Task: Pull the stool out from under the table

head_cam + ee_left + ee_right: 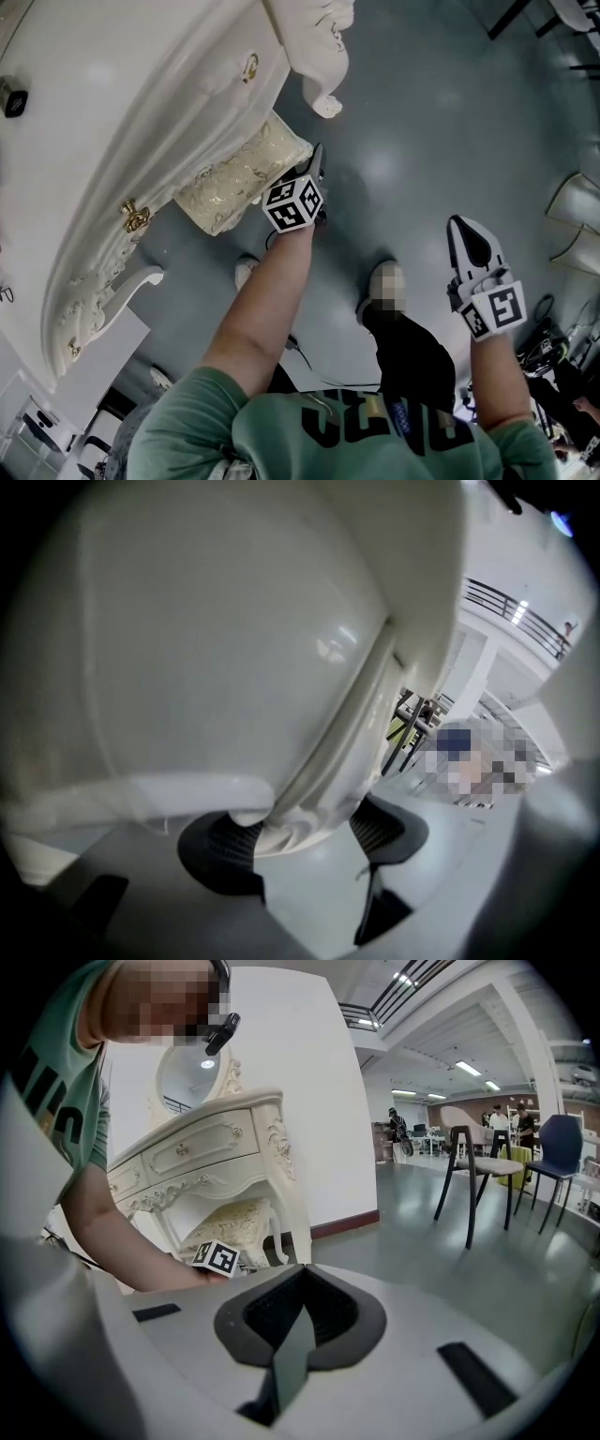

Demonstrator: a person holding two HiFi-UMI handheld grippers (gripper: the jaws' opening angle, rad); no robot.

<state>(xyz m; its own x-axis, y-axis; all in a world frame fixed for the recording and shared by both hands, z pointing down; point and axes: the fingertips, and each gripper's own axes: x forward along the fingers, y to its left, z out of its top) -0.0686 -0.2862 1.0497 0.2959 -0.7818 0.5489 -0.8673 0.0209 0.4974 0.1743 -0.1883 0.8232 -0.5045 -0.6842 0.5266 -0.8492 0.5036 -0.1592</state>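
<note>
The stool [246, 172], white with a cream and gold cushion, stands under the white dressing table [112, 122]; it also shows as the stool [228, 1227] below the drawers. My left gripper [317, 172] reaches to the stool's near corner. Its pads sit on either side of a white curved stool leg [309, 789], and the left gripper [305, 844] is shut on that leg. My right gripper [465, 230] hangs over the bare grey floor to the right, apart from the stool. The right gripper [305, 1288] is shut with nothing between its pads.
The table's scrolled leg [325, 98] stands just behind the stool's corner. The person's shoe [246, 270] is on the floor below the stool. Dark-legged chairs [480, 1171] stand far off to the right. Cables [553, 352] lie at the lower right.
</note>
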